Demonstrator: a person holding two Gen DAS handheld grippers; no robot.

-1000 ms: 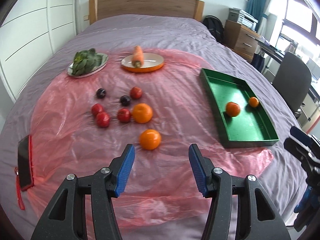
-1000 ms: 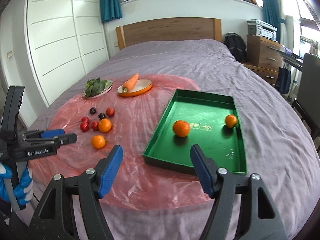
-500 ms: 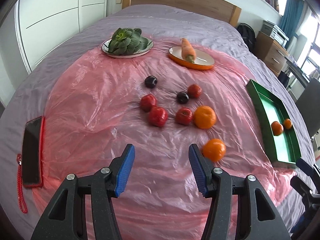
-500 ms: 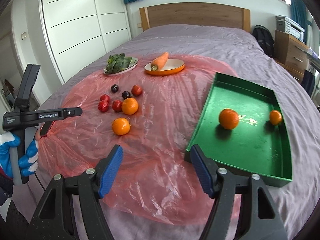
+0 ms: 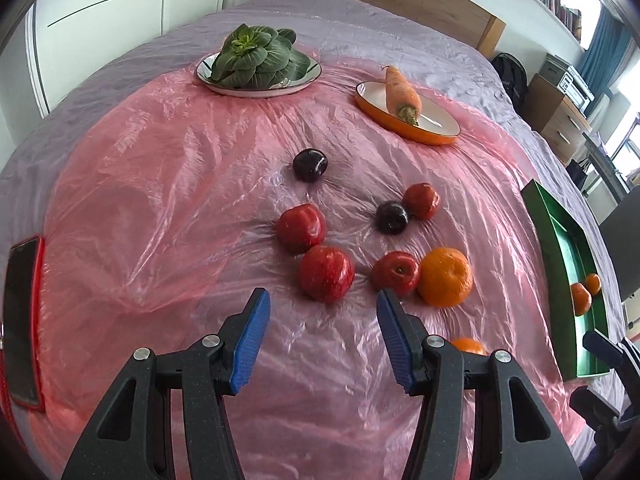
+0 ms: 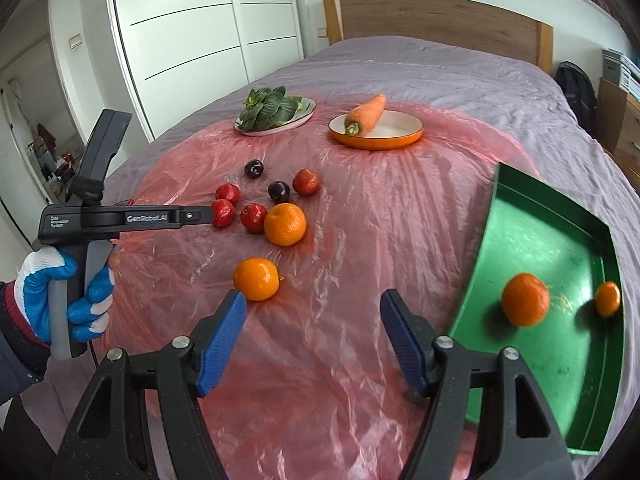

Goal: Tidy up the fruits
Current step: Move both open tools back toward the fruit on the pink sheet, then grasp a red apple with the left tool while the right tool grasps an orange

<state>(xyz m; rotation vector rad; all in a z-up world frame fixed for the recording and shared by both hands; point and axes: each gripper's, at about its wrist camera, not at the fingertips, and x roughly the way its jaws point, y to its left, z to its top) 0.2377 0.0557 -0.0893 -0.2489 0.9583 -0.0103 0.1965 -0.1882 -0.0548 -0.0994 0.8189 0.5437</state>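
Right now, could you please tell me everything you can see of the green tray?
The green tray is a shallow rectangular tray with low upright walls, apparently painted metal, and a slightly scuffed floor. It lies flat on the purple bedspread, its near left corner overlapping the pink plastic sheet. Inside sit two oranges, apart: a larger one and a smaller one near the right wall. Neither gripper touches it.

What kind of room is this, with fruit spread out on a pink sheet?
Most likely a bedroom at home. The fruit lies on a pink plastic sheet spread over a bed with a wooden headboard, and white wardrobe doors stand alongside.
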